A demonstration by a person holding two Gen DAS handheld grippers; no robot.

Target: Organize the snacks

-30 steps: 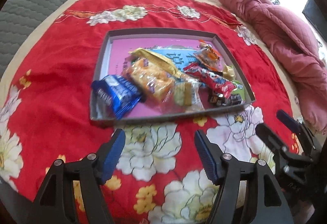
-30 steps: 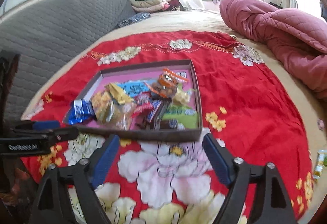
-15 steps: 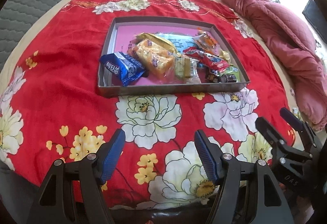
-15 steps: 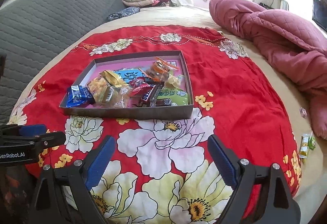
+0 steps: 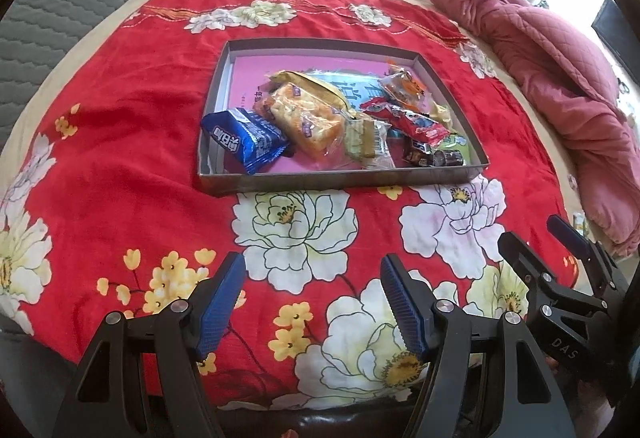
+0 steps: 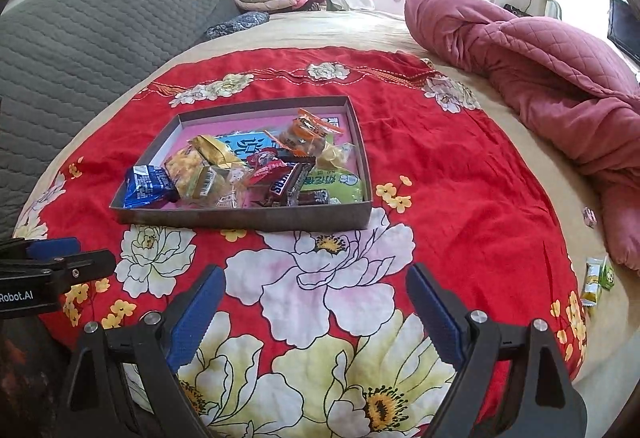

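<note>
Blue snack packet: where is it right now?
In the left wrist view the blue snack packet lies in the near left corner of the grey tray, touching the orange bread pack on its right.

Wrapped snacks [image 5: 320, 118] lie heaped in a shallow grey tray [image 5: 340, 180] on the red cloth.

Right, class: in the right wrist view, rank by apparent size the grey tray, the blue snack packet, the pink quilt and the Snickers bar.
1. pink quilt
2. grey tray
3. blue snack packet and Snickers bar: they look alike, with the bar partly buried, so unranked.
</note>
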